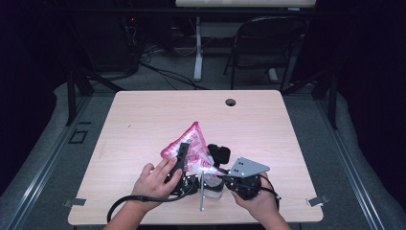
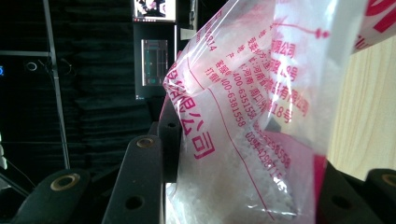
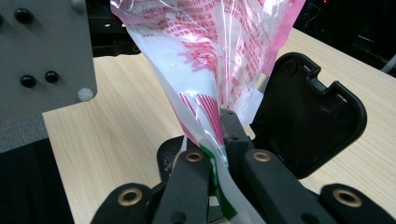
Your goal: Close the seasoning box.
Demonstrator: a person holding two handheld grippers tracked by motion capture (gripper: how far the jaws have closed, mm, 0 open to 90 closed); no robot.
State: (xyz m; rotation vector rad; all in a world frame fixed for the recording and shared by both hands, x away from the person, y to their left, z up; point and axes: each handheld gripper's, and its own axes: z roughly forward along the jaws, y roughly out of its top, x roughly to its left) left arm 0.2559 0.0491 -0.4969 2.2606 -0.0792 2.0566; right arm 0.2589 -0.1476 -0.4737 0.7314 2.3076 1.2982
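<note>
We see a clear plastic bag (image 1: pixel 189 146) with pink print held up off the wooden table (image 1: pixel 143 120), caught between the two grippers near the person's edge. The left gripper (image 1: pixel 181 160) has the bag between its jaws: in the left gripper view the bag (image 2: pixel 252 121) stands between the two black jaws, which sit partly open around it, pressed to its sides. White grains show inside the bag, low down between those jaws. The left hand (image 1: pixel 154 179) wraps the gripper's body, and its cable loops back toward the table edge.

The right gripper (image 1: pixel 225 179) sits just to the right of the left one, under its grey three-cornered plate (image 1: pixel 247 167). In the right gripper view its jaws are drawn tightly together on a thin gathered edge of the bag (image 3: pixel 210 56), which fans upward and away from the tips, tilted slightly to the left. A green strip of the bag runs down between the jaws. Just beyond the right jaw, touching the bag's side, lies a black rounded plastic piece (image 3: pixel 308 112); from above the same piece (image 1: pixel 219 153) lies on the table just ahead of the right gripper. The right hand (image 1: pixel 261 199) holds the gripper from behind.
</note>
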